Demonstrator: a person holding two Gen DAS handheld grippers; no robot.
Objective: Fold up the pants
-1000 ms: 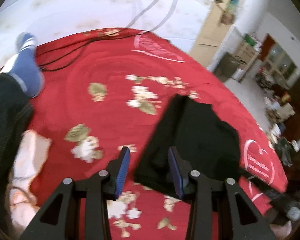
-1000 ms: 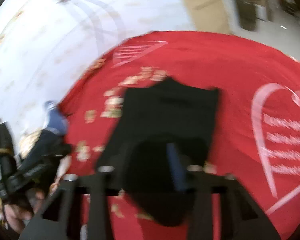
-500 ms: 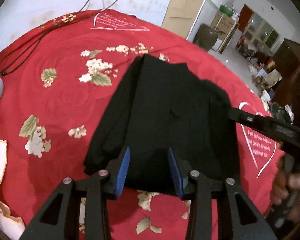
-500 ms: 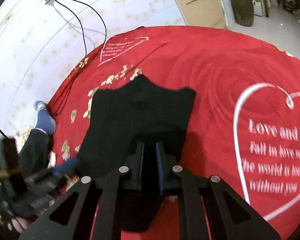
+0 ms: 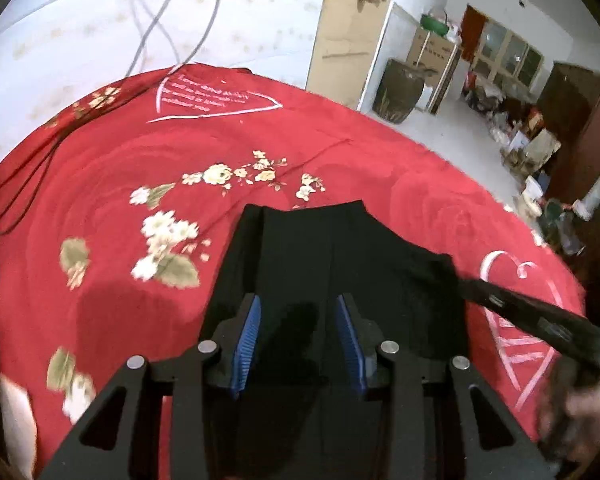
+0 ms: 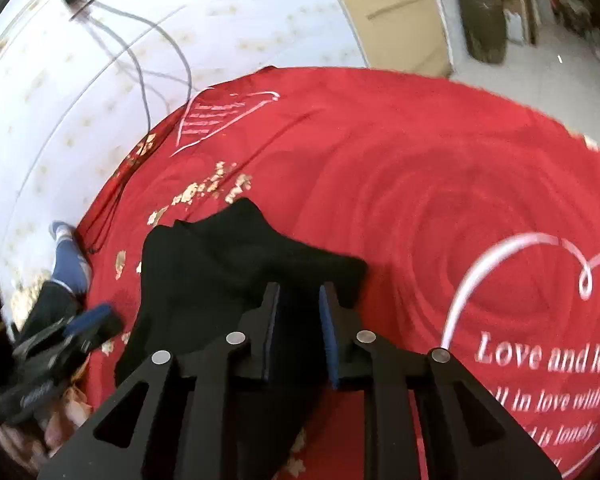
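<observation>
Black pants lie folded on a red bedspread printed with cream flowers and white hearts, filling the lower middle of the left wrist view and the lower left centre of the right wrist view. The left gripper reaches in from the bottom of its frame with its blue-padded jaws standing well apart over the near edge of the pants; black cloth shows between the pads, but they do not press on it, so this gripper is released. The right gripper comes in from the bottom of its own frame, its jaws narrow and opening, with dark fabric lying in the gap between them; the pads stand a little off the cloth and no longer pinch it. In the left wrist view the right gripper's black body crosses the lower right, carried by a hand at the frame's edge. In the right wrist view the left gripper sits blurred at the lower left, just beside the pants. A foot in a blue sock rests at the left edge of the bedspread, and grey cables hang on the pale wall at the top of the frame.
</observation>
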